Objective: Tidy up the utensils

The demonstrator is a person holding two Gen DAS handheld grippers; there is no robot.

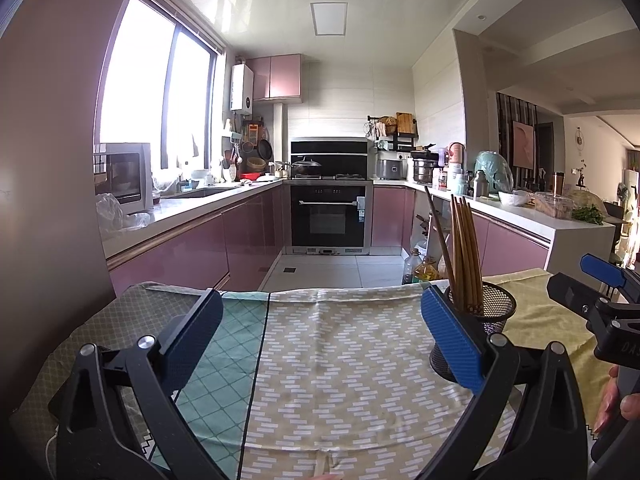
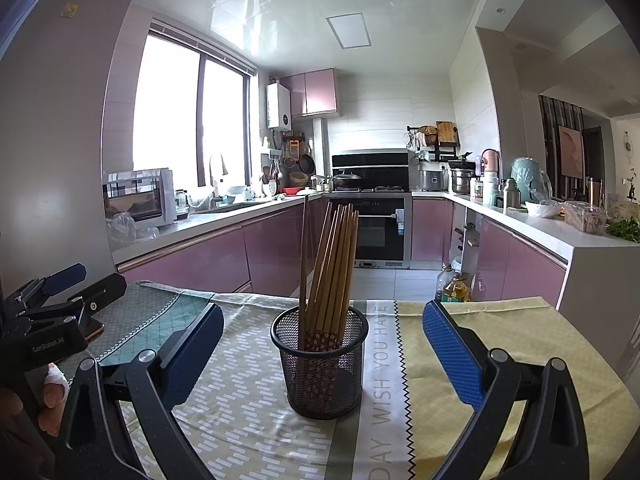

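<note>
Both tongs empty, jaws wide apart. Left tongs (image 1: 320, 340) hover over bare cloth (image 1: 340, 360) on the desk; right tongs (image 2: 322, 350) are lined up on the mesh holder (image 2: 319, 364), which sits between the open jaws but a bit farther out, not touched. The holder stands upright on the cloth, near the desk's far edge; in the left view it's just right of my right-hand finger. Chopsticks (image 2: 332, 264) are all in the holder, tips up, a brown bundle leaning right plus one darker stick standing more upright on the left. I see no loose utensils on the desk, so I judge the sorting mostly done, or the holder is next to move. Handling guess: sticks are light, stiff and smooth, so they will likely slide under a weak pinch; take them mid-shaft above the rim, one or two at a time. The holder is light wire mesh and top-heavy with the sticks leaning; I'd grip low across the wall, gently, or it tips.
</note>
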